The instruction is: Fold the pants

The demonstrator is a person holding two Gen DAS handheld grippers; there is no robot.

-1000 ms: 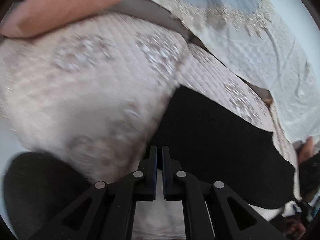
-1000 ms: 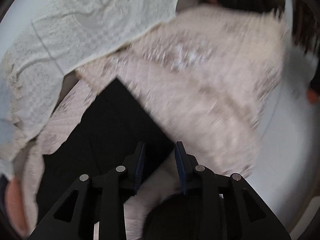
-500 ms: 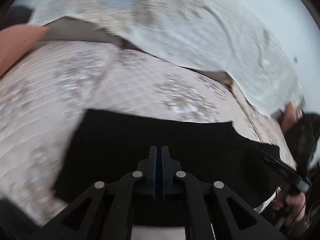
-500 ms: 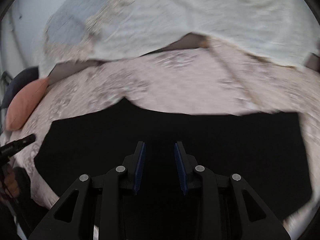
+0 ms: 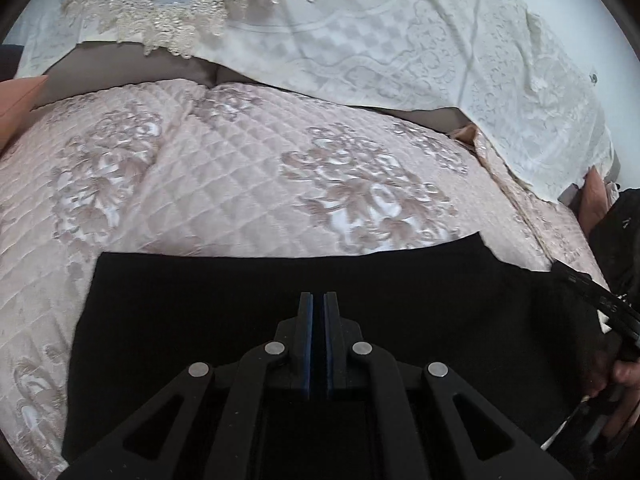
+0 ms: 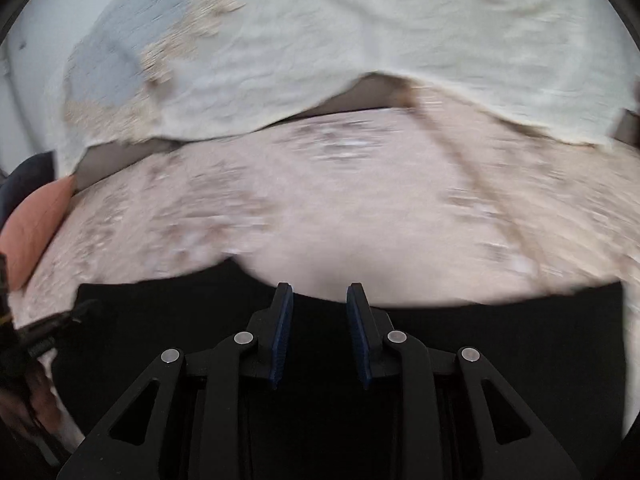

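Note:
Black pants (image 5: 208, 292) lie flat across the pink quilted bedspread (image 5: 224, 168), and they also show in the right wrist view (image 6: 520, 332). My left gripper (image 5: 319, 300) is shut and empty, held over the middle of the pants. My right gripper (image 6: 319, 292) is open and empty, its fingertips over the far edge of the pants. The right gripper also shows at the right edge of the left wrist view (image 5: 592, 300). The left gripper shows at the left edge of the right wrist view (image 6: 52, 320). The right wrist view is blurred.
A white lace cover (image 5: 420, 40) drapes over the pillows at the head of the bed (image 6: 360, 40). A salmon cushion (image 5: 18, 96) lies at the far left (image 6: 36, 224).
Both grippers swung from the bed's sides to face the pants square on. The right gripper has pulled back toward the pants' near side. The left stayed shut, the right open.

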